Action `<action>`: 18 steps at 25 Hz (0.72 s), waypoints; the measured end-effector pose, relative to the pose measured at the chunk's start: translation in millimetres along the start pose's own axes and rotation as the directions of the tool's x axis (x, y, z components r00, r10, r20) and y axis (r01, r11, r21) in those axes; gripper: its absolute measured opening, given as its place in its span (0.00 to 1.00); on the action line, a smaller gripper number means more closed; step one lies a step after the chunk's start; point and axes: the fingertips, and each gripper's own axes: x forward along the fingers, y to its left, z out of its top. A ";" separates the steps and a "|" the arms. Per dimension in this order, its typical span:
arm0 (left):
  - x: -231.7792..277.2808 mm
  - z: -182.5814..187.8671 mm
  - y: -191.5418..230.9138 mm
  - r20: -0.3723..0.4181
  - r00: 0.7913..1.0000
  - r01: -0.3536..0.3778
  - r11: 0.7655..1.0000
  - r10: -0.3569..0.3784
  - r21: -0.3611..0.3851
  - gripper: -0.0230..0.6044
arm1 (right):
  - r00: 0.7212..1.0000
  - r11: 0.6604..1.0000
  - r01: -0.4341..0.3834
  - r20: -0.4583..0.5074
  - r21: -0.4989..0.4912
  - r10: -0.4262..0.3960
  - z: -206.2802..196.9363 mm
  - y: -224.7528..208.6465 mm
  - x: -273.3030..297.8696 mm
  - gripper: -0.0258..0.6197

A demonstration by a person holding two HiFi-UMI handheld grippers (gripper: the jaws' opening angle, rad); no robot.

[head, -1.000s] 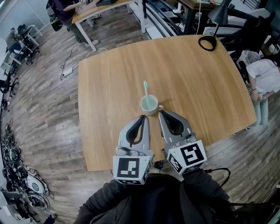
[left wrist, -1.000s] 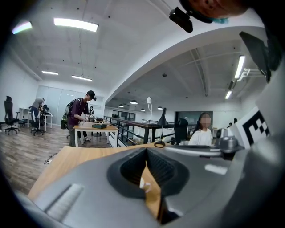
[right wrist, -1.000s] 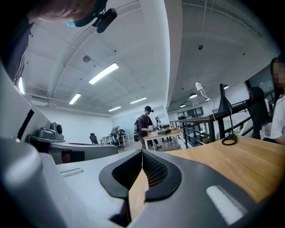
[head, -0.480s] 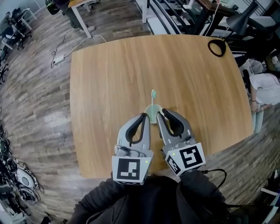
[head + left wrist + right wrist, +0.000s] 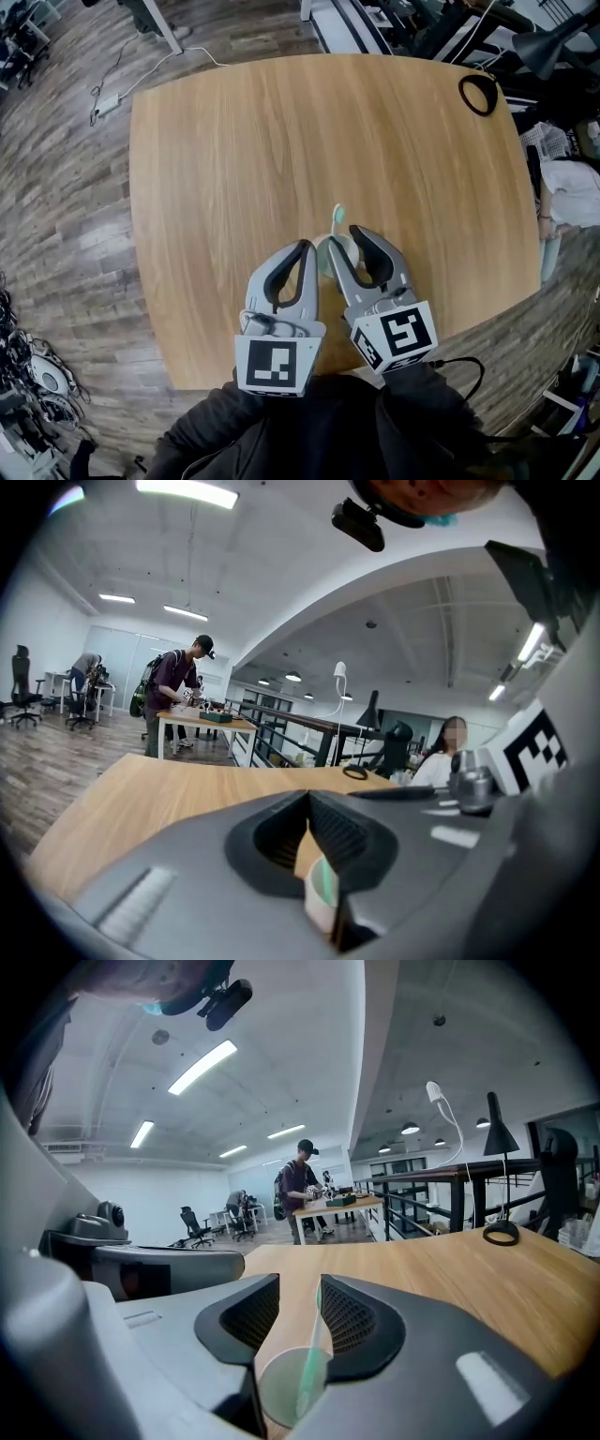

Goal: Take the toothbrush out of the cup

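A pale cup [image 5: 326, 255] stands on the wooden table [image 5: 234, 150], with a mint-green toothbrush [image 5: 338, 216] leaning up out of it. My right gripper [image 5: 343, 236] is open. Its jaws have just been opening and now stand on either side of the cup [image 5: 286, 1389]. The toothbrush handle [image 5: 312, 1349] rises between them, and I see no pad pressing on anything. My left gripper [image 5: 305, 246] is shut and empty, right beside the cup on its left. In the left gripper view the cup [image 5: 322, 892] peeks past the shut left gripper [image 5: 307, 795].
A black ring-shaped lamp base [image 5: 478, 94] lies at the table's far right corner. A seated person [image 5: 572, 192] is just beyond the right edge. The near table edge runs just under my hands. Other people stand at a desk [image 5: 202, 719] far behind.
Both grippers moved forward and down to the cup. The right gripper's jaws went from shut to open and now flank the cup. The left gripper stayed shut.
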 end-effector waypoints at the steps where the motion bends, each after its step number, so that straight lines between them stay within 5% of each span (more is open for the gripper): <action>1: 3.1 -2.6 2.0 -0.007 1.000 -0.001 1.000 0.001 -0.005 0.05 | 1.000 1.000 0.003 -0.013 0.001 -0.003 -2.4 -2.7 3.2 0.26; 18: 31.9 -28.6 37.4 -0.075 0.997 -0.023 0.997 0.017 -0.080 0.05 | 0.990 1.000 -0.015 -0.141 -0.015 0.013 -25.4 -8.2 50.4 0.22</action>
